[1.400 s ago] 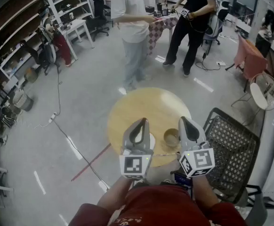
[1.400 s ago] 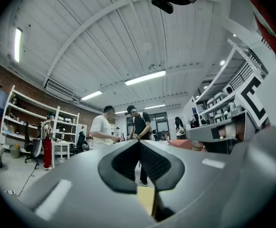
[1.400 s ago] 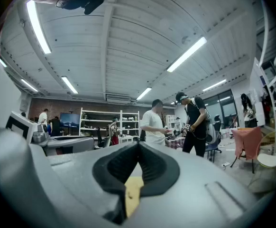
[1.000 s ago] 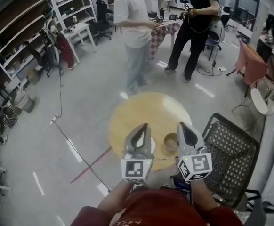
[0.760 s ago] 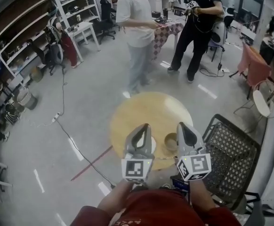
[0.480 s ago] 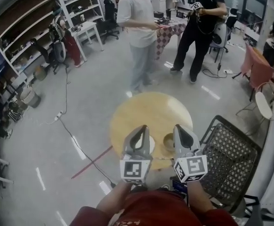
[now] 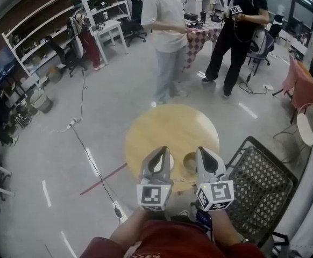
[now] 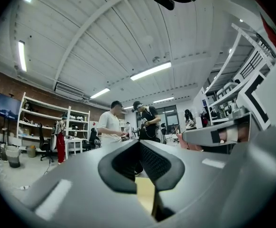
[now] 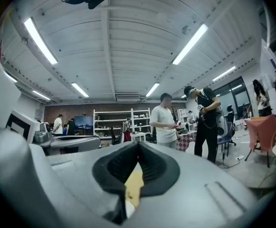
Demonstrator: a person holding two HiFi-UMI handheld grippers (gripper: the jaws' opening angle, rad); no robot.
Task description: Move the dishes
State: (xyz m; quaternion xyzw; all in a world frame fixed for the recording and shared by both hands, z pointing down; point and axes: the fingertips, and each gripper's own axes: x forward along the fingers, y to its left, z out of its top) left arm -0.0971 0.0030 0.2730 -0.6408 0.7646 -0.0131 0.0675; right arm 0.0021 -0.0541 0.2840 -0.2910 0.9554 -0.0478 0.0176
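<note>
On the desk [image 7: 170, 125], close to its near edge: a bowl [image 7: 190, 160]. Over that edge, side by side: the left hand-held gripper [image 7: 157, 151] left of the bowl, the right hand-held gripper [image 7: 204, 151] just right of it. Right of the desk, a chair [image 7: 261, 179]. Beyond the desk, one person [image 7: 170, 31] and, further right, a second person [image 7: 240, 28]. Far left, shelves [image 7: 43, 34].

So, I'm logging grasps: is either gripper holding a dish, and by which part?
Nothing is held: the left gripper and the right gripper are both shut and empty.
</note>
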